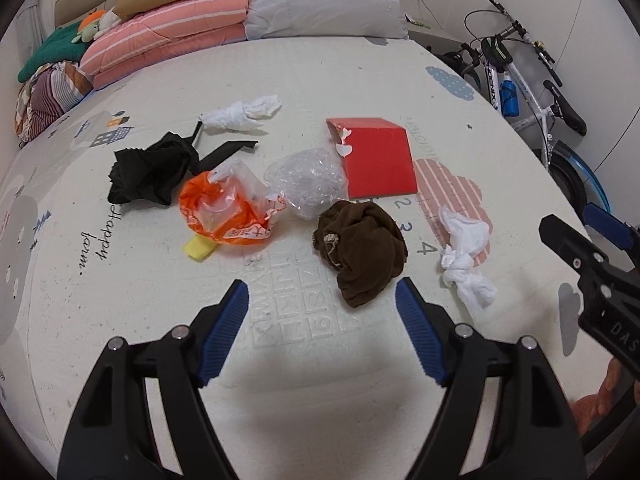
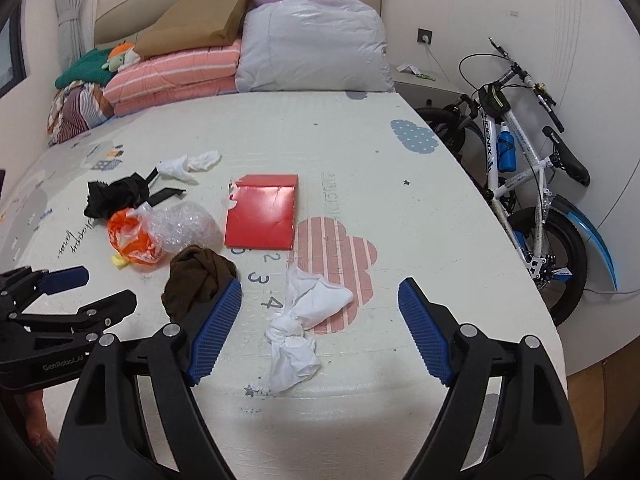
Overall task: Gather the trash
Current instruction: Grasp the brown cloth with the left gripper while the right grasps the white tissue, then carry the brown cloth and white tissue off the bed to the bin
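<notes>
From the left wrist view, the left hand-held gripper (image 1: 322, 308) hangs released above the printed foam play mat (image 1: 360, 76), its ribbed blue pads spread wide with nothing between them. The trash lies scattered ahead: a crumpled brown cloth (image 1: 360, 252) just beyond the right finger, a knotted white tissue (image 1: 466, 256) to its right on the pink striped cloud print, and a flat glossy red paper envelope (image 1: 378, 160) with a torn corner. Touching the envelope's left edge is a wad of clear bubble wrap (image 1: 306, 182), then a crinkled orange plastic bag (image 1: 224, 212) with a small yellow sponge piece (image 1: 198, 249) poking from under it. Farther off sit a rumpled black fabric scrap (image 1: 154, 172) and a second twisted white tissue (image 1: 242, 114). The right hand-held gripper (image 1: 580, 236) enters at the right edge.

From the right wrist view, the right hand-held gripper (image 2: 320, 308) is likewise released (jaws wide, empty), with the knotted white tissue (image 2: 300, 328) lying on the mat between its fingers. The brown cloth (image 2: 198, 280) sits beside the left finger, the red envelope (image 2: 262, 212) beyond. A white bicycle (image 2: 520, 176) leans against the wall.
</notes>
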Demonstrator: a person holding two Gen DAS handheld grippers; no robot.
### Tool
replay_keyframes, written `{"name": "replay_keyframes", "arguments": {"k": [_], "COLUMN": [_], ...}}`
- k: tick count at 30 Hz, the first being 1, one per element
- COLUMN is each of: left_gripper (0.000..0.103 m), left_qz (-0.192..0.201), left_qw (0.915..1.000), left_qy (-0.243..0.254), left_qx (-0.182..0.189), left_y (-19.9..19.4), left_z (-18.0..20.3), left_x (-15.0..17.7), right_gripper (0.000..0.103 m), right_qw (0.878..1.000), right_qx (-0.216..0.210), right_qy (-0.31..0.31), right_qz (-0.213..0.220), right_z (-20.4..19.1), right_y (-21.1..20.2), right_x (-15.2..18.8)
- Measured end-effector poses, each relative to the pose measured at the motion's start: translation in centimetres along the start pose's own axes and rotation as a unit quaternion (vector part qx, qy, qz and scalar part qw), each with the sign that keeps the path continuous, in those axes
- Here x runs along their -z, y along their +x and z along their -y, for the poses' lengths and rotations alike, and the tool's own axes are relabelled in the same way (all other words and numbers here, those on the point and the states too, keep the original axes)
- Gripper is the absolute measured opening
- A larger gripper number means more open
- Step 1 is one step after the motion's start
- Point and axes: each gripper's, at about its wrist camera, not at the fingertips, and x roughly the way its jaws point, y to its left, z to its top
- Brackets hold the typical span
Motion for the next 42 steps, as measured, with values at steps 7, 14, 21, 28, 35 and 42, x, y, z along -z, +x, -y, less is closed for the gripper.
{"name": "replay_keyframes", "arguments": {"k": [7, 14, 21, 28, 35, 42], "left_gripper": [0.076, 0.076, 0.036, 0.01, 0.008, 0.007], "left_qz": [-0.023, -0.018, -0.008, -0.002, 0.019, 0.044], "left_qw": [0.9995, 0.9988, 0.9967, 0.9951, 0.9951, 0.9942], "left_qy": [0.005, -0.009, 0.012, 0.039, 0.048, 0.051], "left_qx": [0.021, 0.045, 0.08, 0.09, 0.084, 0.083], "left_y": [4.3, 6.5, 6.2, 6.1, 4.3, 1.3], "left_z": [0.2, -0.4, 0.9, 2.4, 2.7, 3.1], "left_x": [0.3, 0.0, 0.2, 0.7, 0.3, 0.5], "right_gripper": [0.078, 0.062, 0.044, 0.01, 0.009, 0.009], "right_qw": [0.998, 0.992, 0.986, 0.986, 0.991, 0.994], "right_qx": [-0.013, -0.025, -0.055, -0.077, -0.077, -0.079], "right_qy": [-0.035, -0.046, -0.047, -0.041, -0.023, -0.007], "right_qz": [-0.049, -0.118, -0.148, -0.141, -0.107, -0.072], "right_z": [-0.4, -0.7, -1.1, -0.6, 0.4, 1.0], "right_y": [4.5, 8.6, 9.4, 8.4, 6.9, 4.9], "right_x": [2.0, 4.2, 5.1, 4.8, 3.8, 3.0]}}
